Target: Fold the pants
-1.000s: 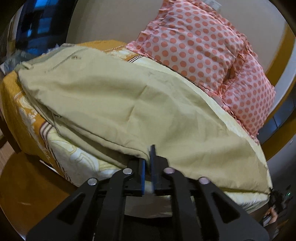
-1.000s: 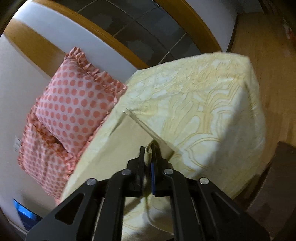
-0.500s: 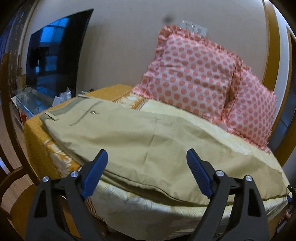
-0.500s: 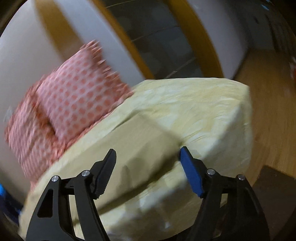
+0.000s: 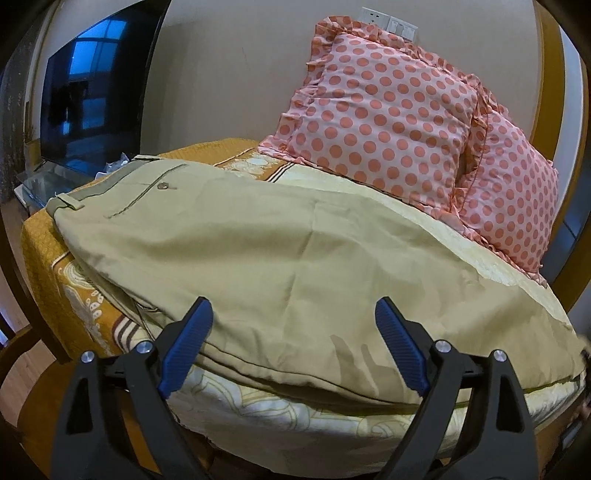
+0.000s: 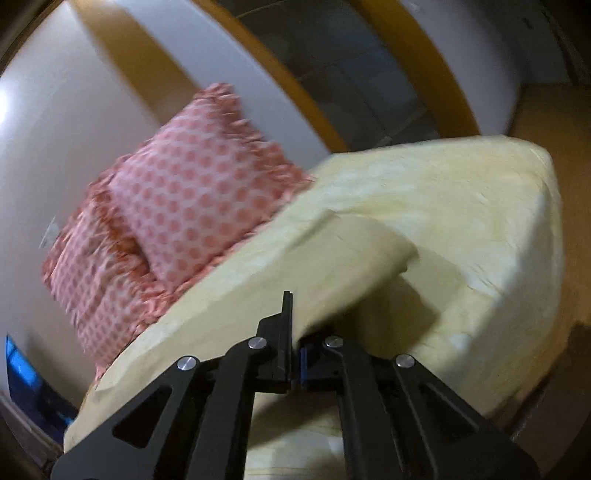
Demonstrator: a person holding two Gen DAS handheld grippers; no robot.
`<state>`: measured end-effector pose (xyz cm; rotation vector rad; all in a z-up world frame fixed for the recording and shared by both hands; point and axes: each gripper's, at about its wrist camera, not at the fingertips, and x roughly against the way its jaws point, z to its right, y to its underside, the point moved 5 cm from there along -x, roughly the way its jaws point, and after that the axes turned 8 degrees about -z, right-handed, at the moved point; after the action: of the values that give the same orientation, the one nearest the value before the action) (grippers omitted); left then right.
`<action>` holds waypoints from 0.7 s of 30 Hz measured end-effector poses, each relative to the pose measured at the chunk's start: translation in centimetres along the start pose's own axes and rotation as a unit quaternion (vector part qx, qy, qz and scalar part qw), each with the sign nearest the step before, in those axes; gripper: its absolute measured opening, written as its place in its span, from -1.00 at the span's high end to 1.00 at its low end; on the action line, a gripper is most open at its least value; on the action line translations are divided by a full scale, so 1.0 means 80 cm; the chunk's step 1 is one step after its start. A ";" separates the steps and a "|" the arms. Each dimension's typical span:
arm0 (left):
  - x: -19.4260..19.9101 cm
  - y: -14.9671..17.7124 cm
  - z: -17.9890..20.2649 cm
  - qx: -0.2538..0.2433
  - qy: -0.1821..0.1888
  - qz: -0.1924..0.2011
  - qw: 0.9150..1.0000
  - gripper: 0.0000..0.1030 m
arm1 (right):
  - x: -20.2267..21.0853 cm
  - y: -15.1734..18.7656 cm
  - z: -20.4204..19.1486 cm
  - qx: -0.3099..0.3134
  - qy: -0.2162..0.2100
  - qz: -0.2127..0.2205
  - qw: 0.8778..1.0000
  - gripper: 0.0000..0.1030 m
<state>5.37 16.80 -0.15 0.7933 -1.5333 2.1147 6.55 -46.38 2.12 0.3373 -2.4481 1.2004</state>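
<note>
One pair of khaki pants, laid flat and lengthwise across the bed, waistband with one belt loop and one buttoned back pocket toward the far left end, legs running off to the right; the near seam edge lies just above the bed's front edge. In the right wrist view, blurred, the leg end of the same pants shows as a lifted flap on the pale yellow bedspread. Two pillows, pink with coral polka dots and ruffled edges: one pillow in front, leaning upright against the wall, and a second pillow partly tucked behind and to its right, both beyond the pants and apart from them. One dark television screen at the left, against the wall. One wall plate with switches above the pillows. Two grippers. Left gripper: jaws spread wide, blue pads on either side of the near seam, grasping nothing. Right gripper: jaws drawn together to a narrow slit at the edge of the lifted pants flap; fabric meets the fingers there, but blur leaves it unclear whether cloth is actually pinched between them.
</note>
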 end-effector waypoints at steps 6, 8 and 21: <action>0.014 -0.003 -0.006 0.024 0.019 0.017 0.999 -0.74 | -0.031 0.015 -0.204 0.132 -0.168 -0.044 0.976 0.95; 0.023 -0.008 -0.013 0.034 0.011 0.030 0.999 -0.74 | -0.047 0.052 -0.295 0.181 -0.244 -0.083 0.949 0.95; 0.045 -0.019 -0.122 0.110 -0.068 0.059 0.990 -0.75 | -0.065 0.298 -0.457 0.414 -0.284 -0.291 0.814 -0.47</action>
<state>1.59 26.51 0.98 0.9612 -1.4614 2.3917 10.95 -2.66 3.41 1.7603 -1.7584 1.9635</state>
